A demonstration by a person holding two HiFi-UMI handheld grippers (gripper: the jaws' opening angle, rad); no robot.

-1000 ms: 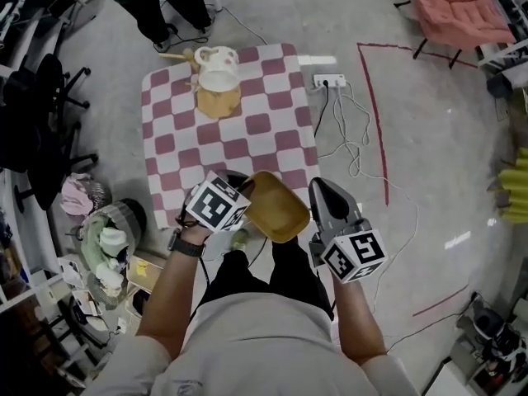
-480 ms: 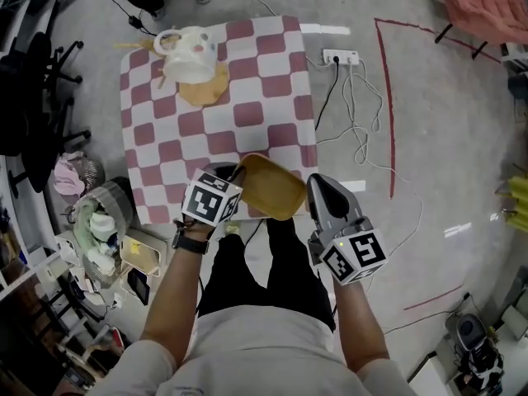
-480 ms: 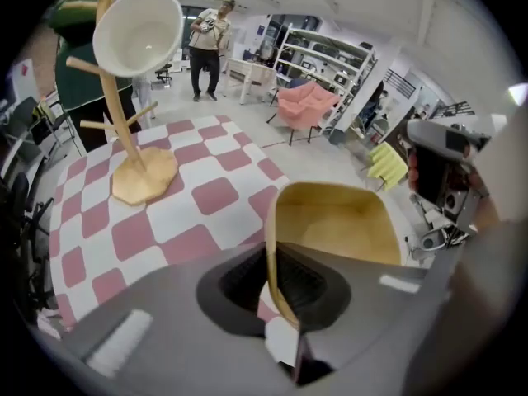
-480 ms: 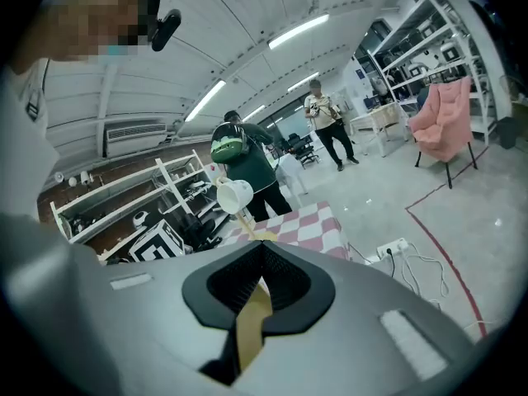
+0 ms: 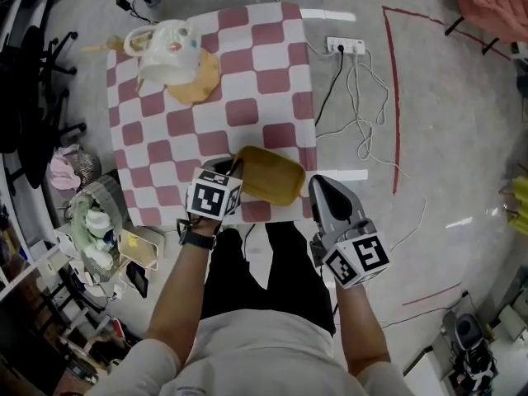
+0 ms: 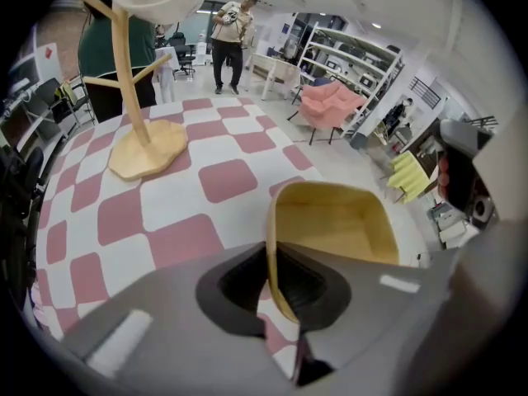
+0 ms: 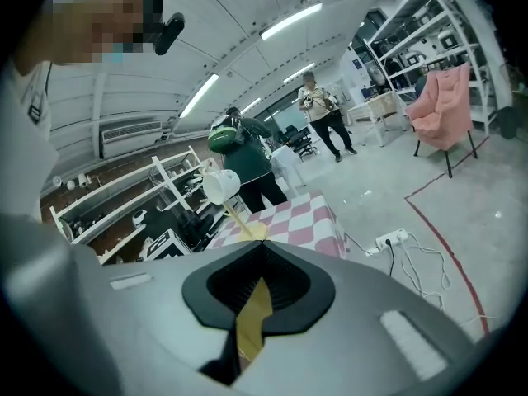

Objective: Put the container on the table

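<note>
A yellow container (image 5: 266, 176) hangs tilted over the near edge of the table (image 5: 247, 81), which has a red and white checked cloth. My left gripper (image 5: 236, 173) is shut on the container's left rim. In the left gripper view the thin rim (image 6: 269, 246) is pinched between the jaws of the left gripper (image 6: 271, 262), and the container's hollow (image 6: 338, 225) opens to the right. My right gripper (image 5: 321, 186) stands just right of the container, shut and holding nothing. In the right gripper view the right gripper (image 7: 262, 246) has its jaws together, with only a yellow strip showing behind them.
A wooden mug stand (image 5: 196, 79) with a white mug (image 5: 163, 49) stands on the table's far left. A power strip (image 5: 346, 46) with cables and a red tape line (image 5: 394, 97) lie on the floor to the right. A basket (image 5: 95, 229) sits left. People (image 6: 227, 31) stand beyond.
The left gripper has carried the container forward from in front of the table to over its near edge. The right gripper has kept alongside it, still shut.
</note>
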